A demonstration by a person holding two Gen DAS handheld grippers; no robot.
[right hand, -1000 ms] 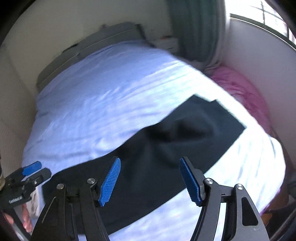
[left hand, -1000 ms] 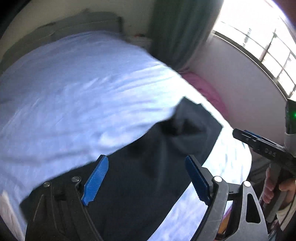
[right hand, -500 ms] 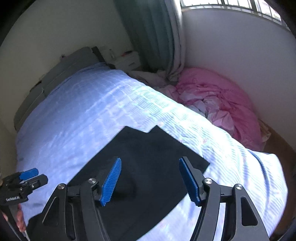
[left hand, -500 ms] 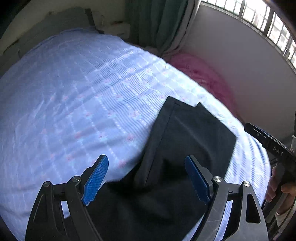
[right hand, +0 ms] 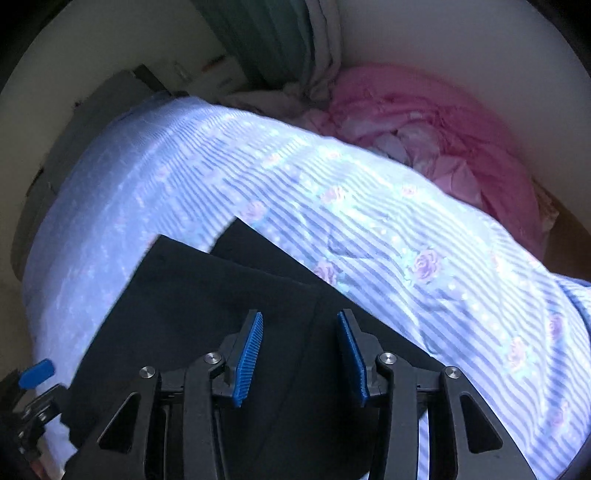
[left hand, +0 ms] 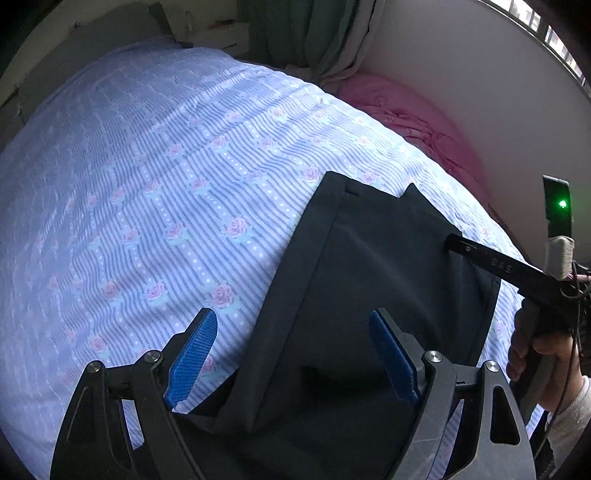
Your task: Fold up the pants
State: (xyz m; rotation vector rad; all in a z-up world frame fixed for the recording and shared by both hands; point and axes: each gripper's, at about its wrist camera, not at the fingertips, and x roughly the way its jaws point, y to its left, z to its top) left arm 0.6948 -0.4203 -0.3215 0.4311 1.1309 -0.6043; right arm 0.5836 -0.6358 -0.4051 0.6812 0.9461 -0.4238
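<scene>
I see the dark pants (left hand: 369,295) lying on the bed (left hand: 147,192), on the striped blue sheet with pink roses, toward the near right part of it. They lie doubled, one layer over another; in the right wrist view (right hand: 207,314) two cut ends show side by side at the far edge, one set a little behind the other.

My left gripper (left hand: 295,354) hangs over the near part of the pants with its blue fingers (left hand: 192,358) spread wide and nothing between them; the left finger sits over the sheet just beside the fabric's edge, the right one over the dark cloth.

My right gripper (right hand: 299,358) is over the pants as well, its fingers (right hand: 249,358) parted to a moderate gap, narrower than the left's, with only the fabric lying below them. I cannot tell whether the tips touch the cloth. From the left wrist view, the right gripper (left hand: 458,242) reaches in from the right side, its tip over the pants' right edge, a hand (left hand: 539,354) wrapped around its handle.

Beyond the bed a pink blanket (right hand: 424,140) is heaped by the wall, beside a green curtain (left hand: 306,33).
</scene>
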